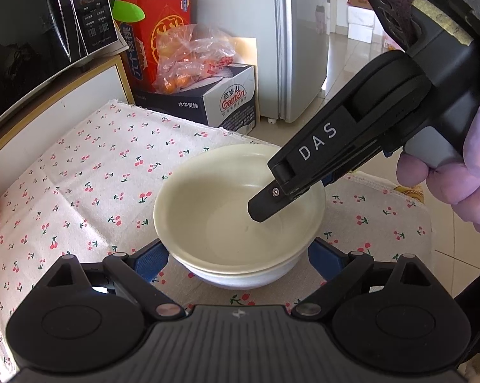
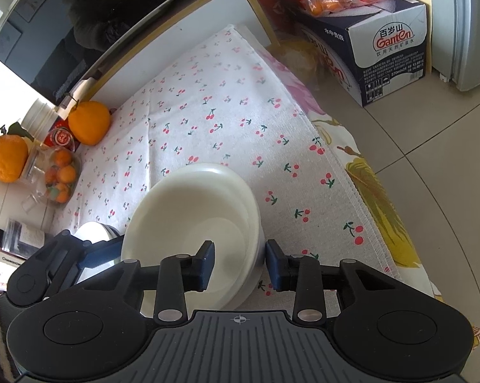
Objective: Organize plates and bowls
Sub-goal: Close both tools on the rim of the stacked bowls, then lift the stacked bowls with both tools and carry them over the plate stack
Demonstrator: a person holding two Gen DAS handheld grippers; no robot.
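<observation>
A cream bowl [image 1: 214, 198] sits nested in a white bowl [image 1: 240, 276] on the cherry-print cloth [image 1: 89, 172]. My left gripper [image 1: 238, 255] is spread wide, and its blue fingertips [image 1: 153, 260] touch the white bowl on both sides. From the upper right, my right gripper [image 2: 240, 265] reaches down over the stack. One of its fingers [image 2: 208, 261] is inside the cream bowl [image 2: 188, 210], the other is outside the wall, and the rim is pinched between them. A gloved hand [image 1: 457, 172] holds that gripper.
A black microwave [image 1: 32, 25] stands along the left. Large oranges [image 2: 88, 121] and a jar of small ones [image 2: 61, 172] sit at the cloth's far end. Past the table's edge are a water carton [image 1: 220, 102], a bag of fruit [image 1: 188, 60], a fridge [image 1: 300, 38] and tiled floor [image 2: 431, 191].
</observation>
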